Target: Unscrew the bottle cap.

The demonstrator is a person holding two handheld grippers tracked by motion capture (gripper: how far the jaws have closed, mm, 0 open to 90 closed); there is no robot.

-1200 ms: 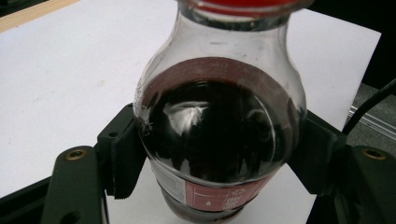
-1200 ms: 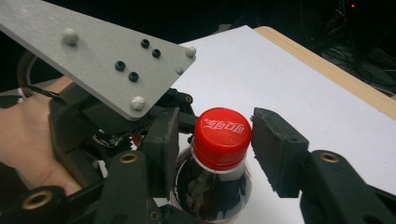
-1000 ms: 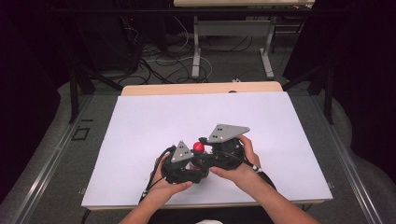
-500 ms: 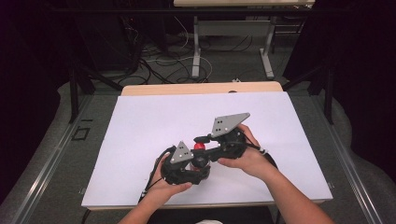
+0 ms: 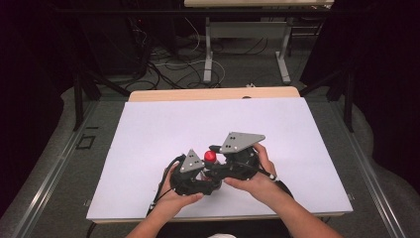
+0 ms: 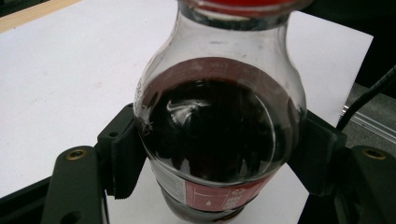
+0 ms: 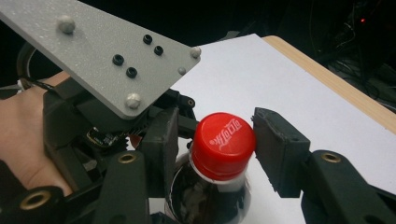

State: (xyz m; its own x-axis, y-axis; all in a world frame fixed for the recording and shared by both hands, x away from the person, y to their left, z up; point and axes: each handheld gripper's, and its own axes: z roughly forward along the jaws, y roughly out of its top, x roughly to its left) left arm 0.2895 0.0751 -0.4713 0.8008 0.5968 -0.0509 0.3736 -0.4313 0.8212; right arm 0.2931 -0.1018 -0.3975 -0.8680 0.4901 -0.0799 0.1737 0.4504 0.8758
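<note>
A person at a white-topped bench (image 5: 148, 129) works two tongs on a small bottle (image 6: 219, 140) of dark drink, near the bench's front edge and roughly midway across it. The left tongs (image 6: 219, 154) are clamped on the bottle's round belly, one black jaw pressed to each side above the red label. The right tongs (image 7: 210, 144) sit at the red cap (image 7: 223, 144): the jaws bracket it closely, touching or nearly so, and a firm grip cannot be confirmed. In the high view the left hand (image 5: 173, 196) and right hand (image 5: 257, 181) hold the tools close together, the cap showing between the grey plates (image 5: 241, 142). Cables lie on the floor (image 5: 168, 64) beyond the bench.
</note>
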